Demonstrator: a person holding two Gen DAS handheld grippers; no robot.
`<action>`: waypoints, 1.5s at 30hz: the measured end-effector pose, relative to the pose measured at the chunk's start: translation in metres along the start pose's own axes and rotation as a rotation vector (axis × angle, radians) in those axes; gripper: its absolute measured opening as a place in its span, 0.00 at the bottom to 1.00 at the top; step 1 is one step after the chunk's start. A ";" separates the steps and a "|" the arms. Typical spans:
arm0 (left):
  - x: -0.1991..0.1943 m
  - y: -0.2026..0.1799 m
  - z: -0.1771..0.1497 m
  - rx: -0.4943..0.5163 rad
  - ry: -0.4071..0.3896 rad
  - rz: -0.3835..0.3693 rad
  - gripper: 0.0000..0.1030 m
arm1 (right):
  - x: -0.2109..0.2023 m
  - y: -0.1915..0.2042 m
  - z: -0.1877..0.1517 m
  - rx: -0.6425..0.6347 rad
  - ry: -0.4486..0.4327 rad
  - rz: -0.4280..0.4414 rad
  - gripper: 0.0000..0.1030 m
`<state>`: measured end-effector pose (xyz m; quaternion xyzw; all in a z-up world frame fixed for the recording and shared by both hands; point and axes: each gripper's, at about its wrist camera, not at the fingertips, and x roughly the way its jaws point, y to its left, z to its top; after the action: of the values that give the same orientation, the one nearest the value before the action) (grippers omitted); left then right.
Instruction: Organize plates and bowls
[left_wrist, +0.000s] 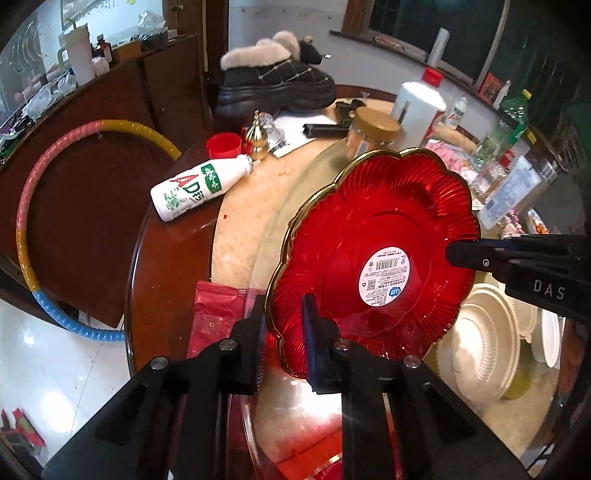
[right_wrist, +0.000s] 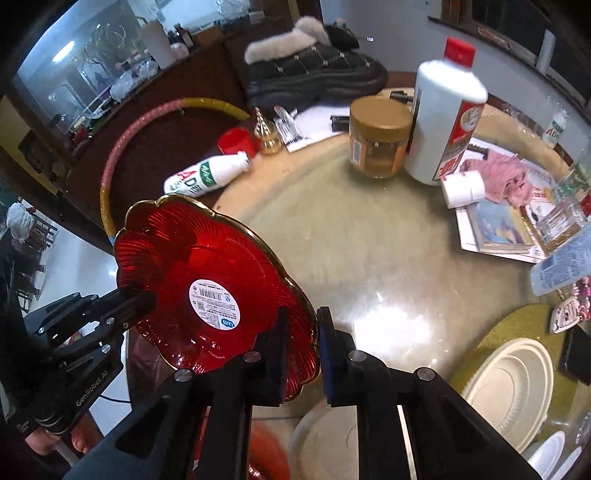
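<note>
A red ribbed glass plate (left_wrist: 369, 221) with a scalloped gold rim and a white barcode sticker hangs tilted above the round table. My left gripper (left_wrist: 284, 328) is shut on its near rim, and in the right wrist view that gripper (right_wrist: 146, 299) grips the plate's left edge. My right gripper (right_wrist: 303, 328) is shut on the opposite rim of the plate (right_wrist: 177, 251); the left wrist view shows it (left_wrist: 452, 254) coming in from the right. Cream paper plates (left_wrist: 480, 332) lie stacked on the table below, at lower right in the right wrist view (right_wrist: 509, 380).
A glass turntable (right_wrist: 369, 258) covers the table. On it stand a gold-lidded jar (right_wrist: 380, 136), a white red-capped bottle (right_wrist: 443, 110) and books (right_wrist: 495, 229). A milk bottle (left_wrist: 192, 192) lies toppled beside a red cap (left_wrist: 223, 146). A fur boot (left_wrist: 273, 85) sits behind, a hoop (left_wrist: 26, 221) at left.
</note>
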<state>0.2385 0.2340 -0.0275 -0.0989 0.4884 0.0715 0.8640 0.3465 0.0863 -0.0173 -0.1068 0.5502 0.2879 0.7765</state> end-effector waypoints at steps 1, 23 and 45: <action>-0.005 -0.002 -0.001 0.006 -0.004 -0.002 0.15 | -0.006 0.001 -0.003 -0.001 -0.006 -0.002 0.13; -0.110 -0.048 -0.089 0.118 -0.070 -0.044 0.15 | -0.122 0.022 -0.137 0.002 -0.125 0.009 0.10; -0.082 -0.036 -0.183 0.113 0.066 -0.037 0.15 | -0.067 0.044 -0.220 0.019 0.011 0.051 0.10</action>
<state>0.0522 0.1527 -0.0460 -0.0613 0.5180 0.0242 0.8528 0.1320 -0.0066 -0.0316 -0.0871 0.5597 0.3018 0.7668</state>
